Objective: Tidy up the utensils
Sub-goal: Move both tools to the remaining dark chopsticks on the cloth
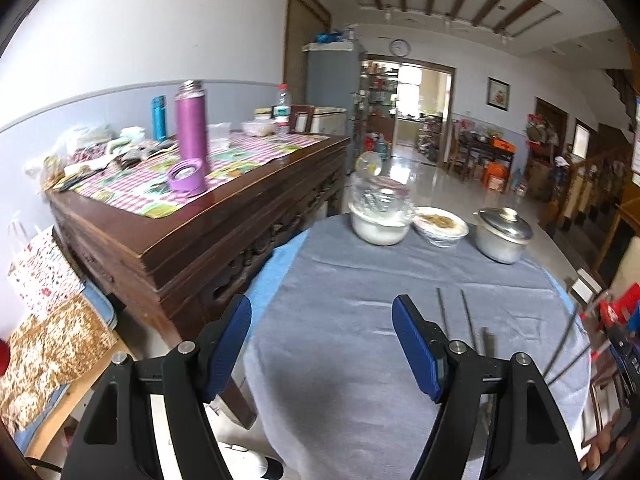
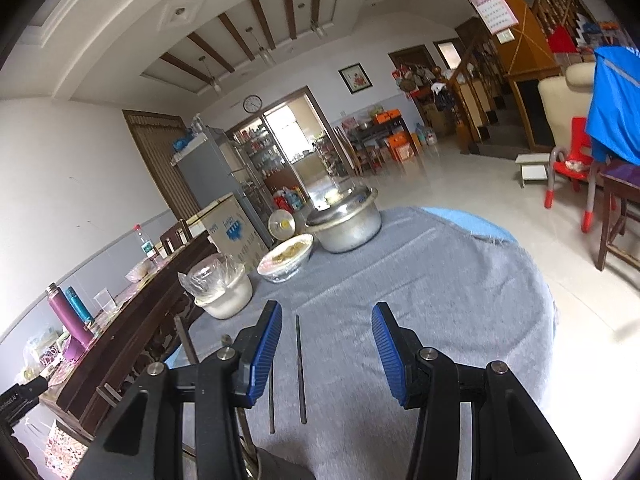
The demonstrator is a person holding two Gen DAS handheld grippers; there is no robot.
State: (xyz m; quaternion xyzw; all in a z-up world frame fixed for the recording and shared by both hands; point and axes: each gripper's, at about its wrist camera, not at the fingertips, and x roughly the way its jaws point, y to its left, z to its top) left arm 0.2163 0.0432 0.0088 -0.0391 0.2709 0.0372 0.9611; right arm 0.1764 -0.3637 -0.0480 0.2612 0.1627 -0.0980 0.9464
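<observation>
Grippers, left (image 1: pixel 322 346) and right (image 2: pixel 326 354), both stand wide and empty over the grey-clothed round table (image 2: pixel 440 280), thin dark metal chopsticks (image 2: pixel 300 368) lying near its front edge.

Black gripper (image 1: pixel 322 344) frames, ribbed blue pads (image 2: pixel 266 354), silver pivot screws

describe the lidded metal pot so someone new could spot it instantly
Find the round table under the grey cloth. Three vessels stand in a row along its far edge; the metal pot is the end one, beside the bowl of food. It alone is bare metal, with a knobbed lid; the white pot carries clear plastic.
</observation>
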